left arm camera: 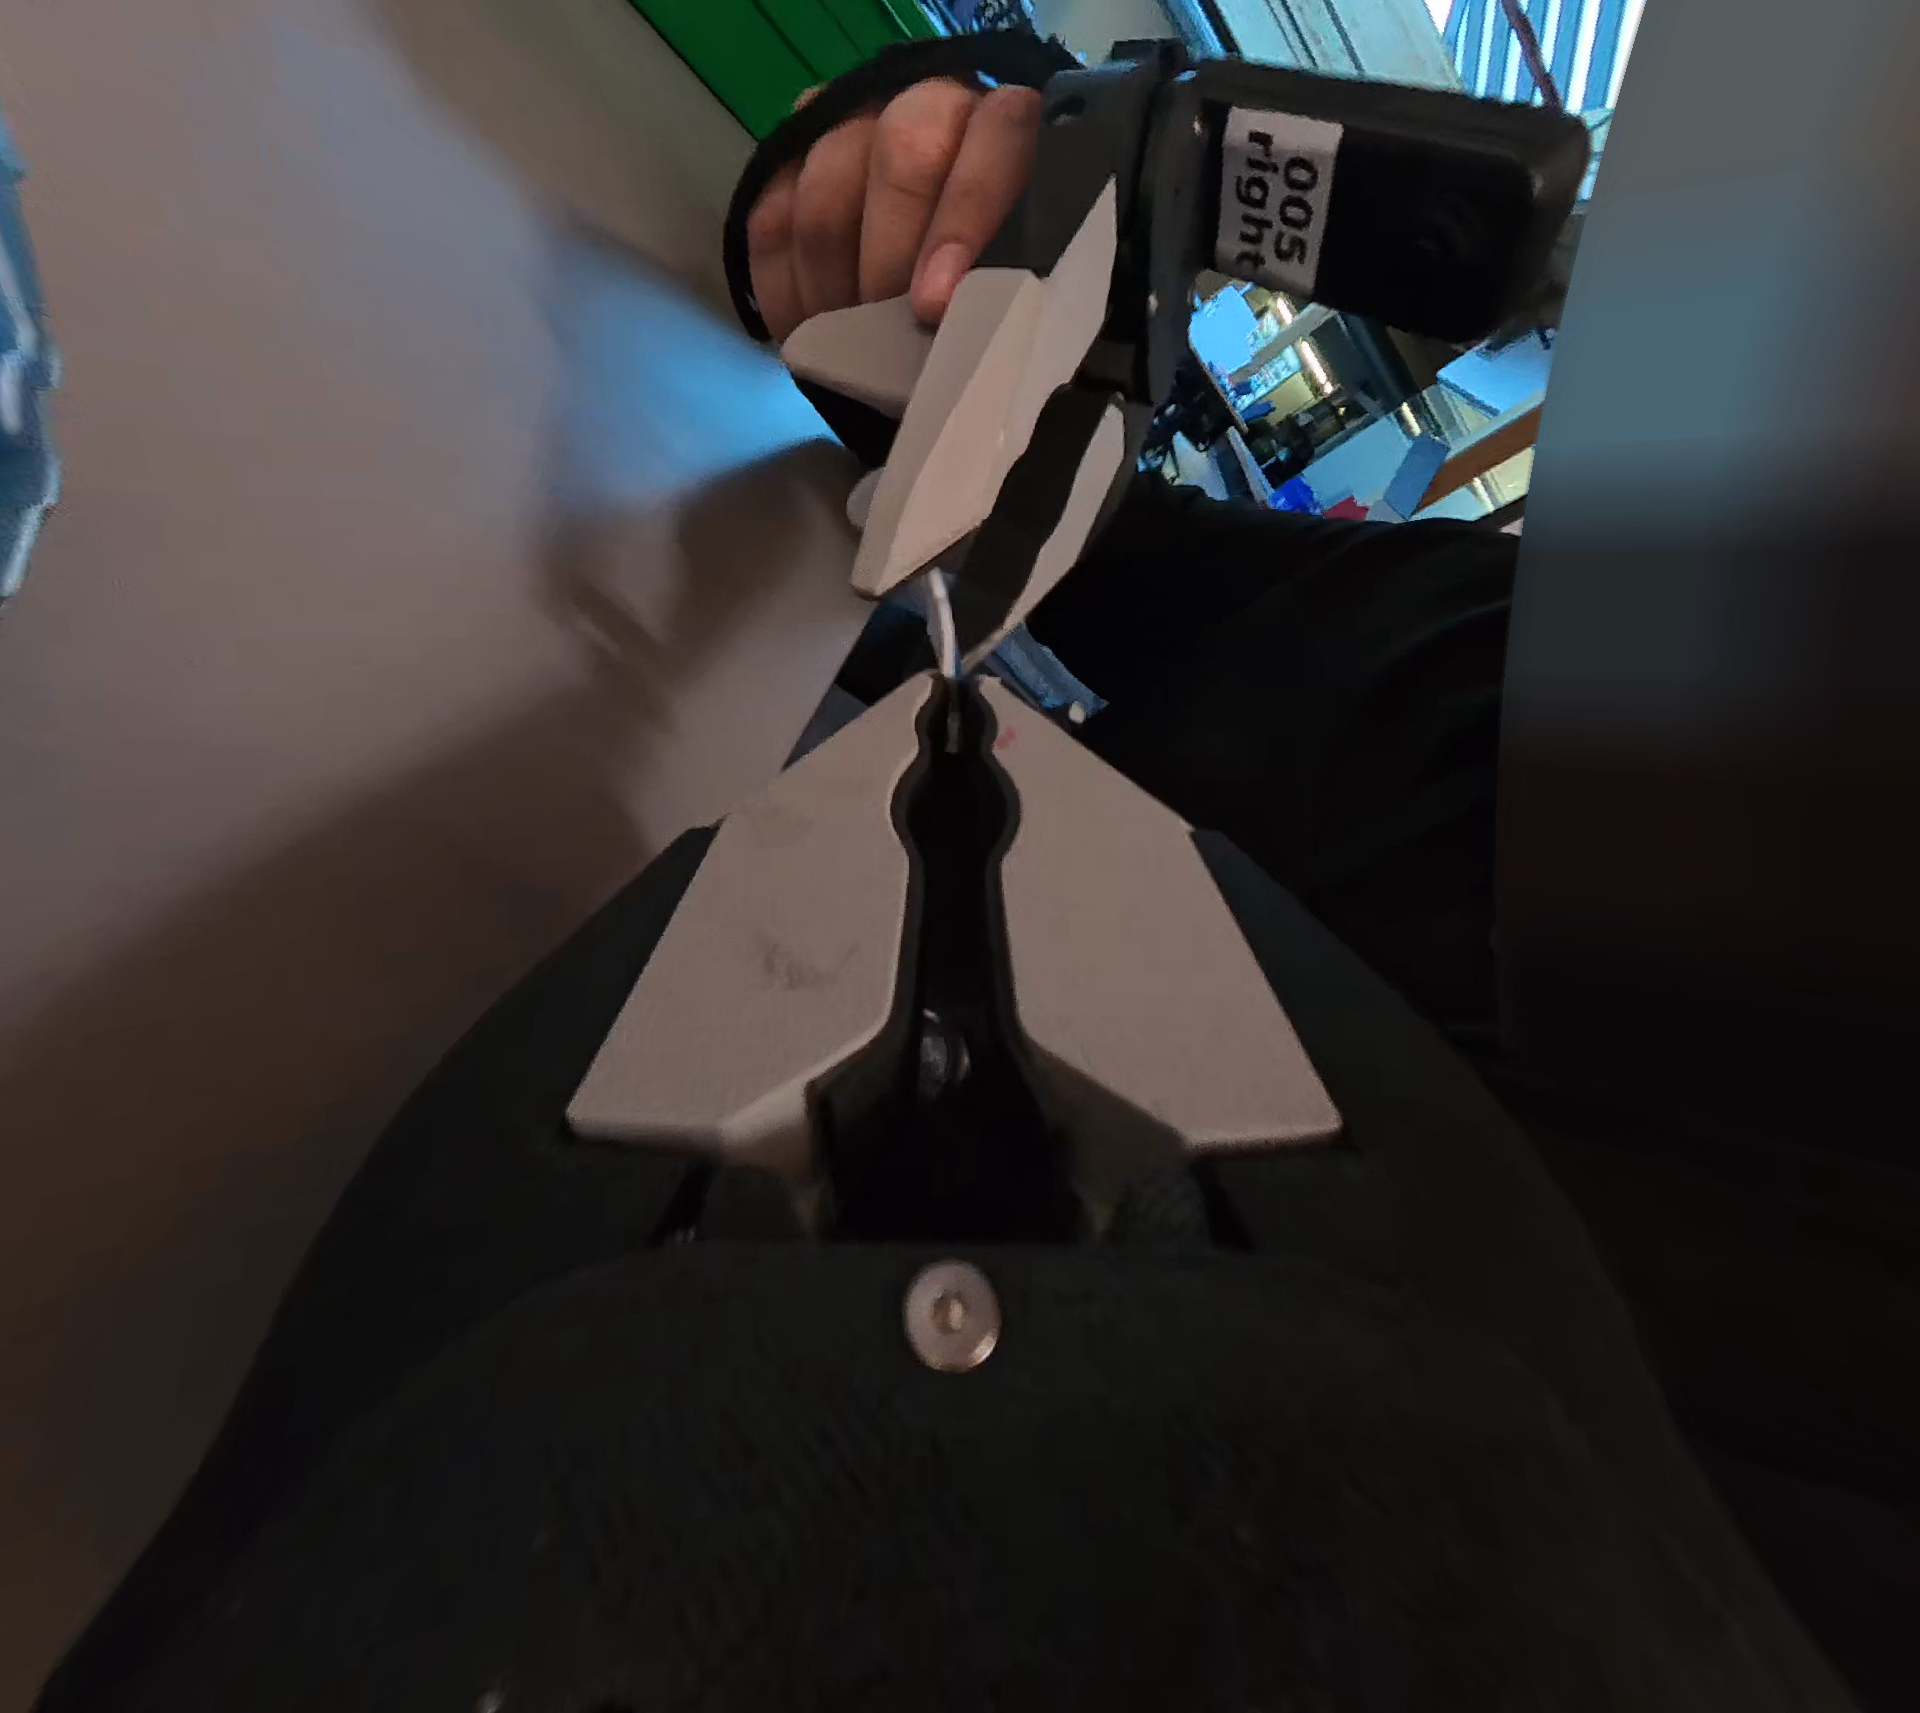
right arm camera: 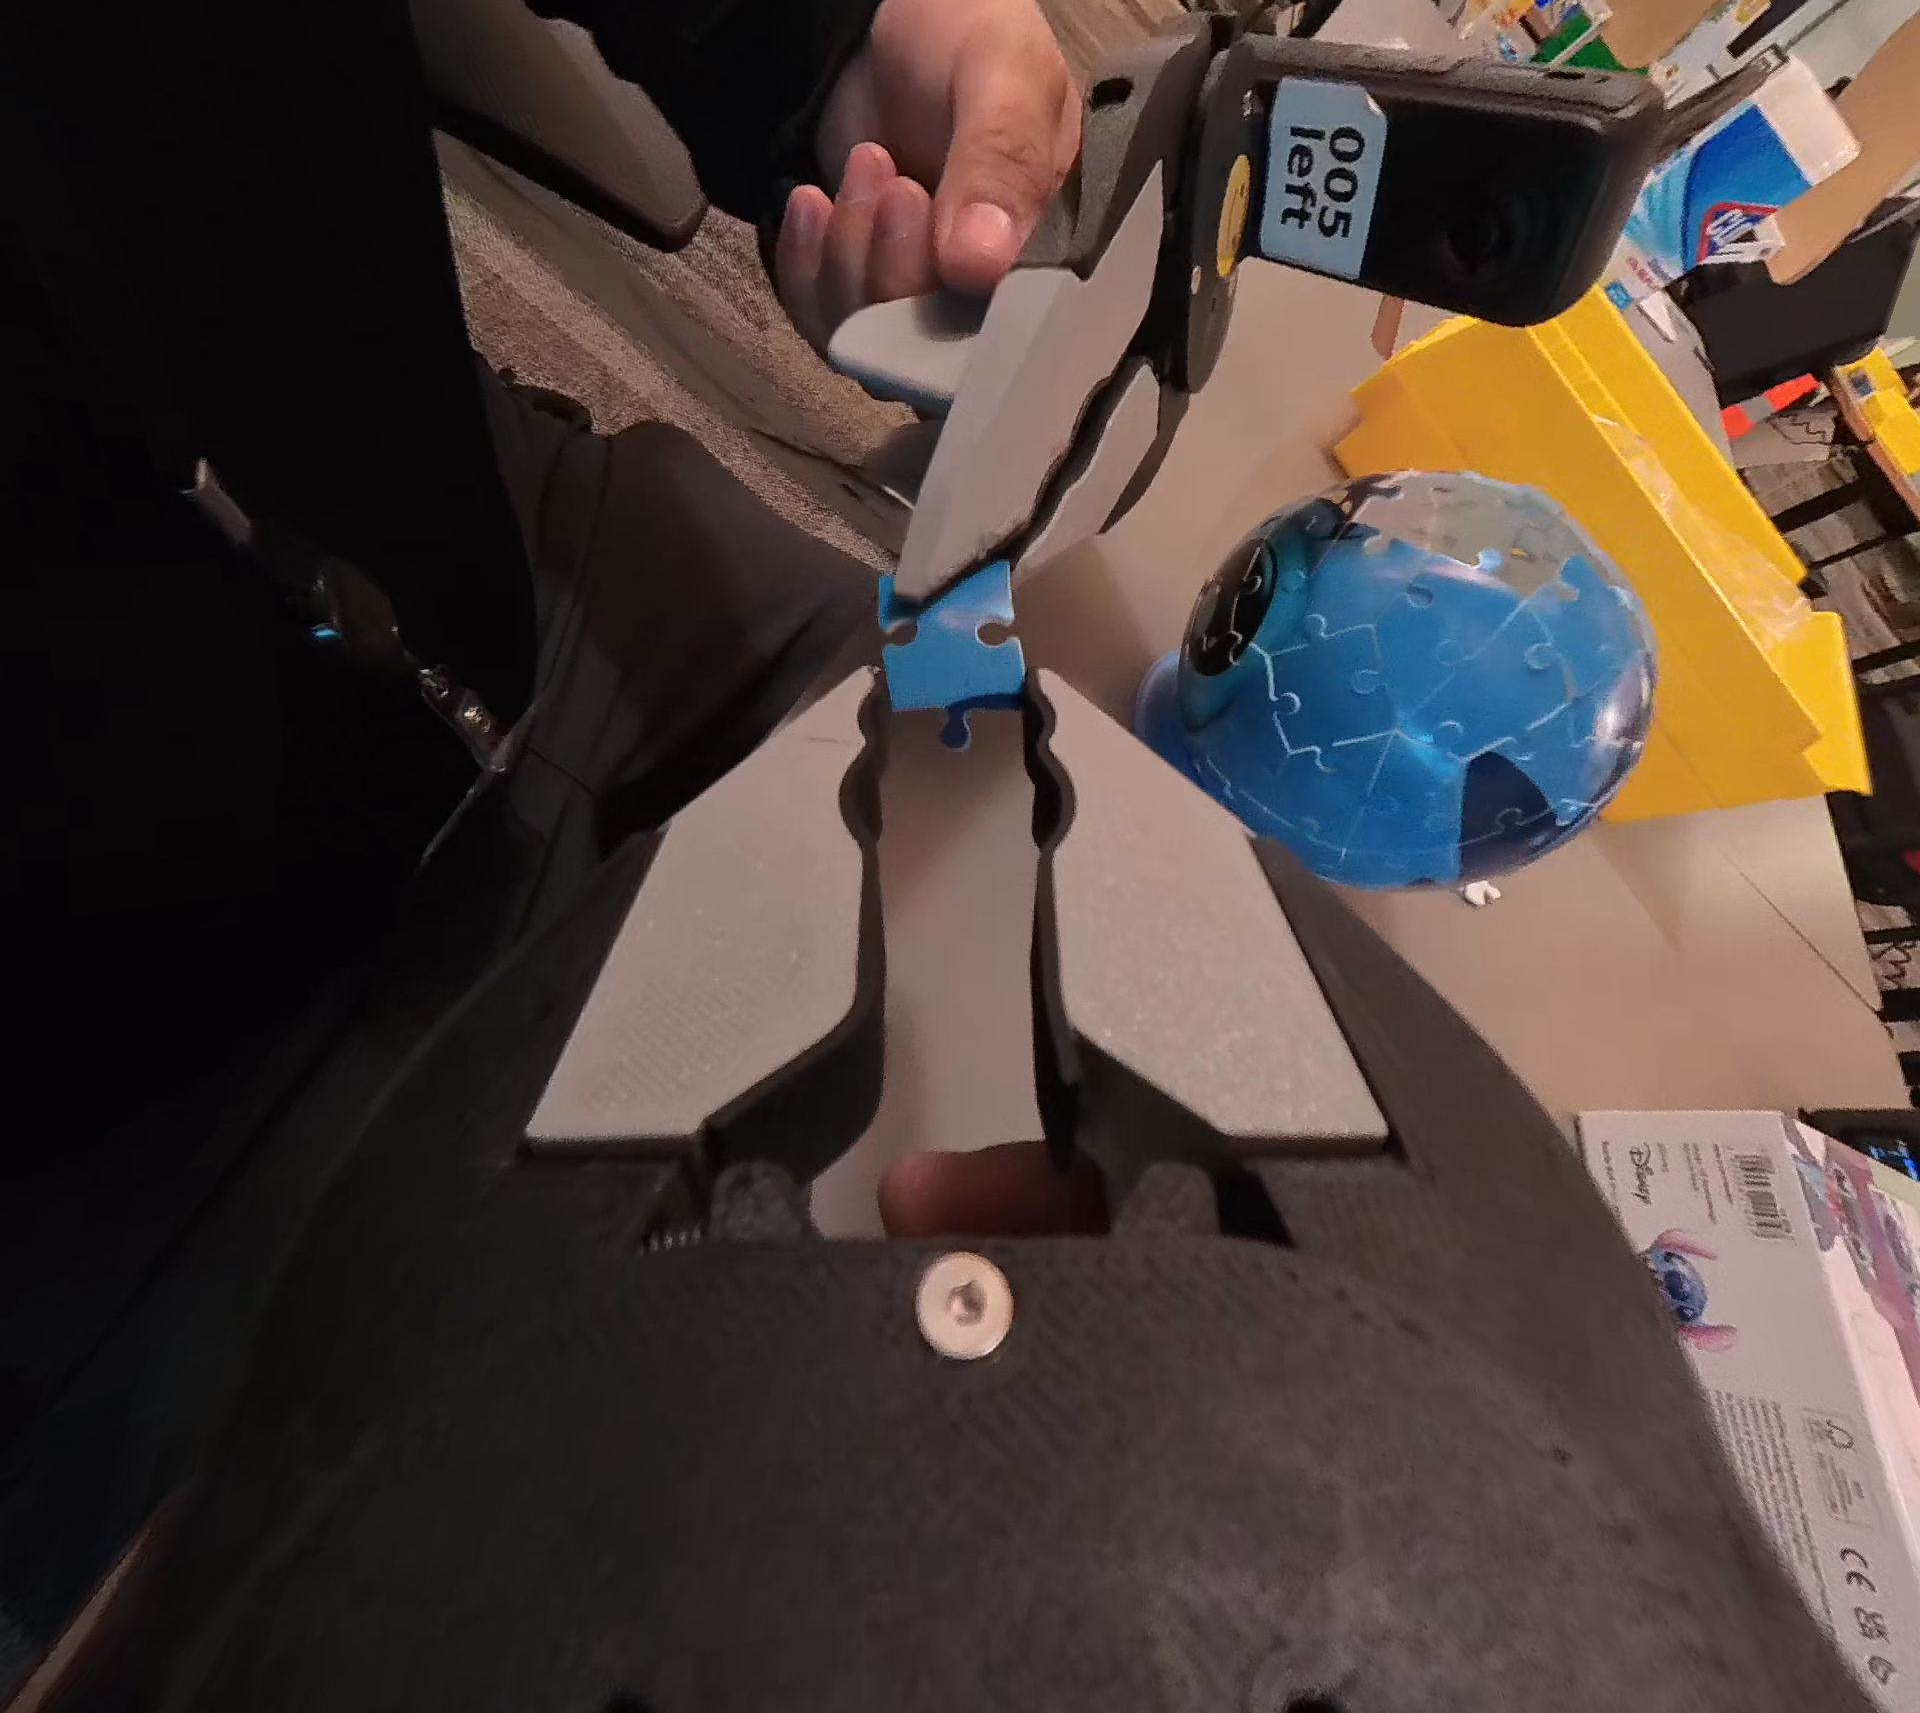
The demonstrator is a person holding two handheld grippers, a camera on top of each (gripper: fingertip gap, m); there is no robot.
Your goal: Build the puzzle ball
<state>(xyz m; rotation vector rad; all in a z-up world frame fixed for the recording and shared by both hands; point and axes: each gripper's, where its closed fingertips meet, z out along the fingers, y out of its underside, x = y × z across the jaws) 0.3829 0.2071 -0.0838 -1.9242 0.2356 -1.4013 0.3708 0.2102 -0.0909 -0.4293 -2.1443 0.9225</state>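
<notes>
A blue puzzle piece [right arm camera: 951,661] is held in the air between both grippers. My left gripper [left arm camera: 951,692] is shut on it and sees it edge-on as a thin pale sliver [left arm camera: 943,624]; in the right wrist view this gripper [right arm camera: 951,577] pinches the piece's top edge. My right gripper [right arm camera: 954,687] has its fingertips against the piece's two side edges and also shows in the left wrist view [left arm camera: 940,598]. The partly built blue puzzle ball [right arm camera: 1392,687] stands on the table to the right, with an open gap [right arm camera: 1496,790] low on its side.
Yellow bins [right arm camera: 1558,468] stand behind the ball on the beige table [right arm camera: 1455,988]. The puzzle's white box [right arm camera: 1766,1351] lies at the right near edge. A small white piece [right arm camera: 1481,892] lies by the ball. A person's dark-clothed body fills the left.
</notes>
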